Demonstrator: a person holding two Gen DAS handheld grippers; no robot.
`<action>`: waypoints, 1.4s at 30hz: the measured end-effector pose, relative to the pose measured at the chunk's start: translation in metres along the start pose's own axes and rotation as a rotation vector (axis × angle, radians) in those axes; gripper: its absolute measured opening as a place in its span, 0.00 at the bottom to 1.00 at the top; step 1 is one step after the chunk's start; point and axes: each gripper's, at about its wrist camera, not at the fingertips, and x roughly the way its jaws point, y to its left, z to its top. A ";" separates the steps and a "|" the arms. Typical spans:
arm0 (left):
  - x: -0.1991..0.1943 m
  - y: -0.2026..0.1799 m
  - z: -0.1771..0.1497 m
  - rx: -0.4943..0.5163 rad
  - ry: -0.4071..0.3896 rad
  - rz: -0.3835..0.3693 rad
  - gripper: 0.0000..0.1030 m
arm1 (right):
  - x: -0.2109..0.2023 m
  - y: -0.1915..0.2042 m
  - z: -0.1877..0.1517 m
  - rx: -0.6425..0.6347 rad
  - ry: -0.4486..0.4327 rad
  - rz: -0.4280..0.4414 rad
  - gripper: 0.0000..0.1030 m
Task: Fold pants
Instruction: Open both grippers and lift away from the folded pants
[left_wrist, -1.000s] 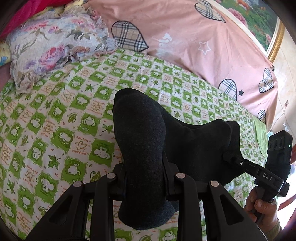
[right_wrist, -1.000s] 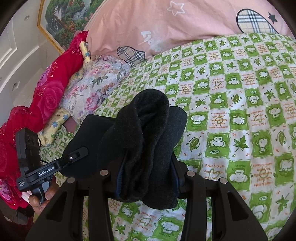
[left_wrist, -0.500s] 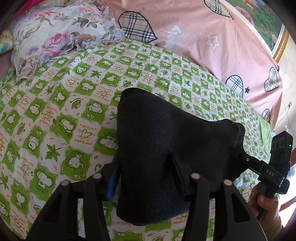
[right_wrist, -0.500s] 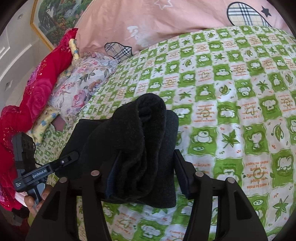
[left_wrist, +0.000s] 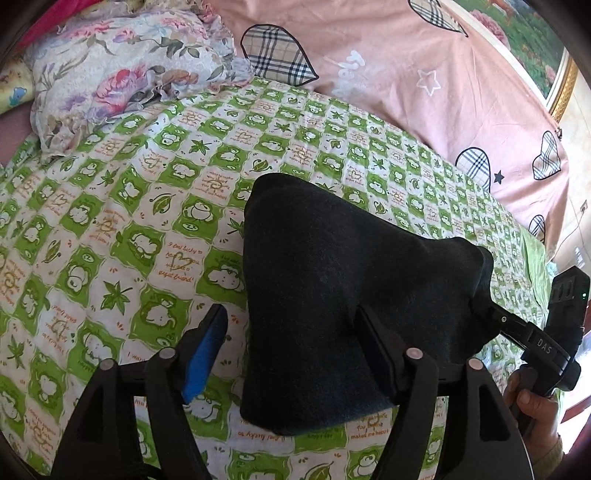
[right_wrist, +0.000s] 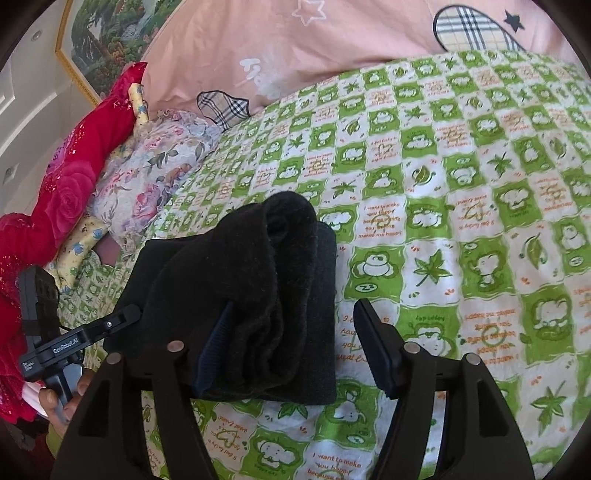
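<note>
Left wrist view: a bed covered in a green-and-white checked sheet (left_wrist: 122, 236) fills the scene. A floral pillow (left_wrist: 122, 70) lies at the upper left, and a pink quilt (left_wrist: 424, 85) with plaid hearts runs along the far side below a gold-framed picture (left_wrist: 524, 40). The sheet is open to the left and beyond the folded black pants (left_wrist: 332, 295), which lie on it in the centre, a thick bundle. The left gripper (left_wrist: 291, 339) points at them with its fingers (left_wrist: 207, 350) spread wide; the blue-padded left one stands apart from the cloth, while the right one lies against the bundle's side. At the right edge the right gripper (left_wrist: 495, 317), held in a hand (left_wrist: 532, 410), reaches to the far corner of the pants; its grip cannot be seen here.

Right wrist view: the same sheet (right_wrist: 461, 221) stretches open to the right and ahead. A red rose-print blanket (right_wrist: 62, 192), the floral pillow (right_wrist: 147, 177) and the pink quilt (right_wrist: 314, 48) line the left and far edges, with the framed picture (right_wrist: 110, 33) above. The pants (right_wrist: 258, 295) lie folded in layers at centre left. The right gripper (right_wrist: 295, 343) has its fingers (right_wrist: 373, 347) wide apart: the left one is against the cloth, the right one clear over bare sheet. The left gripper (right_wrist: 129, 317), in a hand (right_wrist: 61, 398), meets the bundle's left edge.
</note>
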 end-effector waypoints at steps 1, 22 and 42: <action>-0.001 0.000 -0.001 0.002 0.000 0.001 0.72 | -0.002 0.000 0.000 -0.002 -0.004 -0.009 0.66; -0.046 -0.015 -0.035 0.074 -0.045 0.076 0.79 | -0.040 0.046 -0.026 -0.133 -0.055 -0.076 0.79; -0.069 -0.024 -0.058 0.136 -0.138 0.158 0.82 | -0.052 0.091 -0.062 -0.304 -0.112 -0.097 0.87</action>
